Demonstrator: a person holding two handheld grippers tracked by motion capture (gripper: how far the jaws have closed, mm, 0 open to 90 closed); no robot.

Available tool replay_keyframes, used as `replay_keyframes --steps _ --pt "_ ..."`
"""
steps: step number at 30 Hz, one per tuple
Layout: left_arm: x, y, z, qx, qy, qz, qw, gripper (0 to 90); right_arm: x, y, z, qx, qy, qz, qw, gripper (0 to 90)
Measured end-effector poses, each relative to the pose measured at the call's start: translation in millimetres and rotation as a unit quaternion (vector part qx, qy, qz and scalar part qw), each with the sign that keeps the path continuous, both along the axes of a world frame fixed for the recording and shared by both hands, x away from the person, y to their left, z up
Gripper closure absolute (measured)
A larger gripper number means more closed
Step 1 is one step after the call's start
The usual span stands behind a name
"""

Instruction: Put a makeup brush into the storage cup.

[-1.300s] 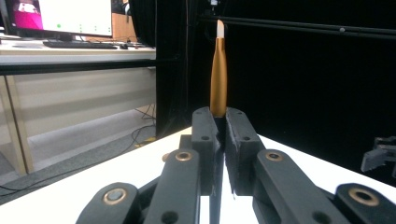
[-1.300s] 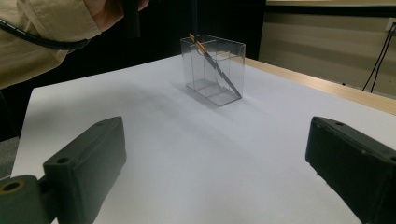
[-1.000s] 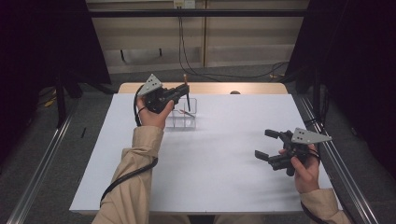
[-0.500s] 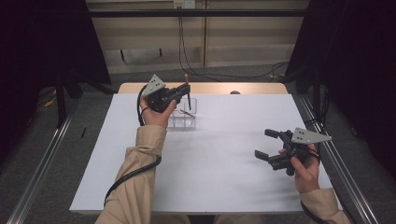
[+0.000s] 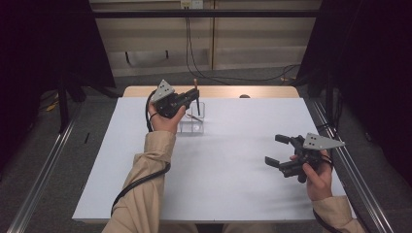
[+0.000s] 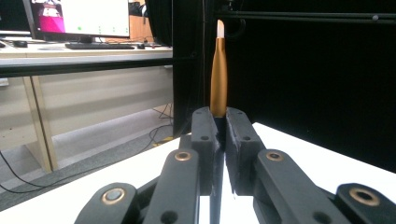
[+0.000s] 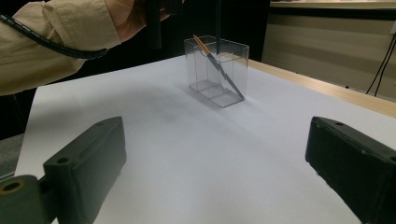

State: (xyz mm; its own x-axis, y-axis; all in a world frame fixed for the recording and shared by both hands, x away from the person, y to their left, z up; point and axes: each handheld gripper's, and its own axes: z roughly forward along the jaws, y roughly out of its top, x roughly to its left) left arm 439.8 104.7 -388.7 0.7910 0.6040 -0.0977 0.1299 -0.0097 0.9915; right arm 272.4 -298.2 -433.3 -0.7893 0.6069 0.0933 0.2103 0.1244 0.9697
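The left claw (image 5: 194, 97) was at the far left part of the bench (image 5: 233, 194), held just above a clear box (image 5: 193, 119). Its jaws were pressed together on a thin pen (image 6: 218, 70) w/ a gold-brown barrel and a white tip. In the left gripper view the pen stood upright, rising out of the closed jaws. In the high view the pen hung down from the claw into the open top of the box; whether its lower end touched the bottom, I could not tell.

Inside the box a 2nd pen (image 7: 218, 67) leaned diagonally, upper end against one wall, lower end at the opposite bottom corner.

The right claw (image 5: 278, 150) was near the right edge of the bench, well apart from the box, approx. level and pointing toward it. Its jaws were spread wide, w/ nothing between them.
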Motion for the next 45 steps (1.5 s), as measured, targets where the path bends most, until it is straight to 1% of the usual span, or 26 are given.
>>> replay_keyframes --steps 1,14,18,21,26,36,40,45 --pt "0.2 0.0 -0.5 0.003 -0.001 0.0 1.0 83.0 0.0 0.1 0.0 0.0 0.0 0.0 1.0 5.0" --pt "0.4 -4.2 -4.5 0.001 0.004 0.001 1.0 83.0 -0.2 -0.4 0.0 0.002 0.0 0.001 1.0 5.0" --pt "1.1 -5.6 -6.1 0.009 0.0 0.001 1.0 83.0 -0.2 0.2 0.1 0.001 -0.001 0.001 1.0 5.0" --pt "1.7 -6.2 -7.8 0.008 0.005 0.003 0.9999 83.0 -0.2 0.2 0.1 0.001 -0.001 0.001 1.0 5.0" --pt "2.2 -6.5 -10.2 0.013 0.003 0.002 0.9999 83.0 0.0 -0.5 0.0 0.002 0.0 0.002 1.0 5.0" --pt "2.1 -6.3 -14.1 0.01 0.008 0.004 0.9999 83.0 0.1 0.0 -0.2 0.003 0.0 0.003 1.0 5.0" --pt "2.5 -6.9 -15.0 0.013 0.009 0.001 0.9999 83.0 0.1 0.2 0.0 0.003 -0.001 0.003 1.0 5.0" --pt "2.4 -7.8 -17.1 0.01 0.013 0.001 0.9999 82.9 0.0 0.1 -0.1 0.003 0.0 0.004 1.0 5.0"
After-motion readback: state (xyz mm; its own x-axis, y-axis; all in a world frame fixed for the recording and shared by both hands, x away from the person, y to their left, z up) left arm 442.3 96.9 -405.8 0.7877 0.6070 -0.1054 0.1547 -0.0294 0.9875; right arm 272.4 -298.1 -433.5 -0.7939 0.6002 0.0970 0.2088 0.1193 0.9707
